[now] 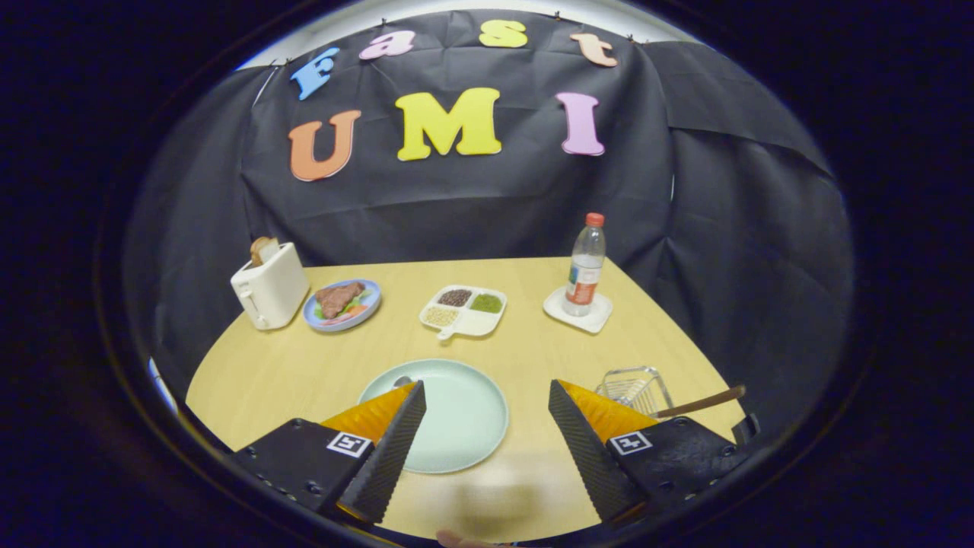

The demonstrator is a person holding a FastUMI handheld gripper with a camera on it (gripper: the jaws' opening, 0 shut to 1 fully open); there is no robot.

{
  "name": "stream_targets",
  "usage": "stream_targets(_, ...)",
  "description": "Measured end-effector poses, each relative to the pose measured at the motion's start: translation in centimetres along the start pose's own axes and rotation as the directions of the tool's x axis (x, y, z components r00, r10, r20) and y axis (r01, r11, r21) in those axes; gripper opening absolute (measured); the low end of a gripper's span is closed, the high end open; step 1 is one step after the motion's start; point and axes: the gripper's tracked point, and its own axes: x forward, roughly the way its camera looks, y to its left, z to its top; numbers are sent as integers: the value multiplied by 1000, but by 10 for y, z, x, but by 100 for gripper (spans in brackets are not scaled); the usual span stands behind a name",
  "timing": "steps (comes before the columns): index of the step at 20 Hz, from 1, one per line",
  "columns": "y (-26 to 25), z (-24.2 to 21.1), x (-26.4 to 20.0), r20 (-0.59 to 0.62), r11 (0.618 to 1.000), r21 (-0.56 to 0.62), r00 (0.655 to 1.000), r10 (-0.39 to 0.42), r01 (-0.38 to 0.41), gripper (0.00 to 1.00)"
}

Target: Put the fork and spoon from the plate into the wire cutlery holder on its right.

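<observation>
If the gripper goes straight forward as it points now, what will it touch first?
Most likely the pale green plate. The gripper is open, and the plate lies between its fingers and just ahead of them. Beyond it stands the divided snack tray. Height above the plate is unclear.

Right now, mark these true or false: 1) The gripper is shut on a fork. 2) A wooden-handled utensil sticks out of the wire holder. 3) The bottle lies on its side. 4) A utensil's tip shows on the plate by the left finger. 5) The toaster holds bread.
1) False: the gripper is open, nothing between its fingers.
2) True: a brown handle juts from the wire cutlery holder.
3) False: the bottle stands upright on a white coaster.
4) True: a grey tip shows on the green plate.
5) True: a slice pokes from the toaster.
</observation>
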Motion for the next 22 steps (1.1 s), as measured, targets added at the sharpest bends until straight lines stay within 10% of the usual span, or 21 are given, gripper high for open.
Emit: stream_targets(22,82,-97,85,-268,998,25,961,61,-57,94)
